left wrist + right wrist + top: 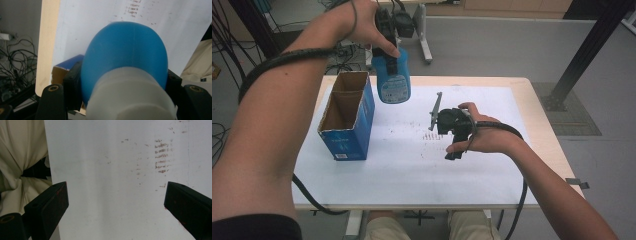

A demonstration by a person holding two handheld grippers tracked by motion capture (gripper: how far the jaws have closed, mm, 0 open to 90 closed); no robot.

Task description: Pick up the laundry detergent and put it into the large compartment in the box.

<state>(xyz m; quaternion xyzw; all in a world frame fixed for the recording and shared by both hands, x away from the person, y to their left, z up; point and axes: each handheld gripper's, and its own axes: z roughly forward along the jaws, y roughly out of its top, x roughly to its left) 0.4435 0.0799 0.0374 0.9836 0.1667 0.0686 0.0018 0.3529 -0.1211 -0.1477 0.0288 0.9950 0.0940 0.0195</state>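
A blue plastic bottle (393,80) with a white cap hangs in the air above the back of the table, just right of the far end of an open blue cardboard box (346,117). My left gripper (388,54) is shut on the bottle near its cap end. In the left gripper view the bottle (125,55) bulges out between the two black jaws of that gripper (123,87), and a corner of the box (67,65) lies below. My right gripper (456,147) rests low over the white sheet, open, with nothing between its jaws (116,202).
A white sheet (412,175) covers most of the wooden table (542,125). Faint brown scuff marks (430,136) lie on it left of the right gripper. Cables and a stand's legs sit on the floor behind the table.
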